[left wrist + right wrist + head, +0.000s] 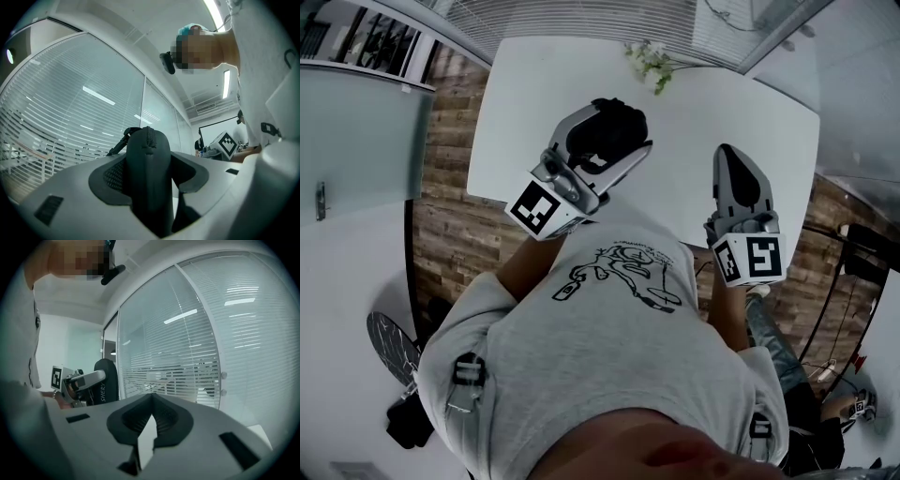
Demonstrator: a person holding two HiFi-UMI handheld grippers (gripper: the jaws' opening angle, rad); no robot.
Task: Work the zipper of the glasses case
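Note:
A black glasses case (617,125) stands clamped between the jaws of my left gripper (602,142), which is held up over the table. In the left gripper view the case (149,187) fills the gap between the jaws, its zipper seam (149,137) running over the top and a black strap (118,144) hanging off its left. My right gripper (729,155) hovers to the right of the case, apart from it. Its jaws meet at the tips (151,397) with nothing between them. The right gripper view also shows the case (108,380) off to the left.
A white table (534,94) lies below both grippers, with a small white-flowered plant (649,61) at its far edge. Wood flooring (455,225) borders it. Glass walls with blinds (206,348) surround the spot. The person's grey shirt (609,347) fills the lower head view.

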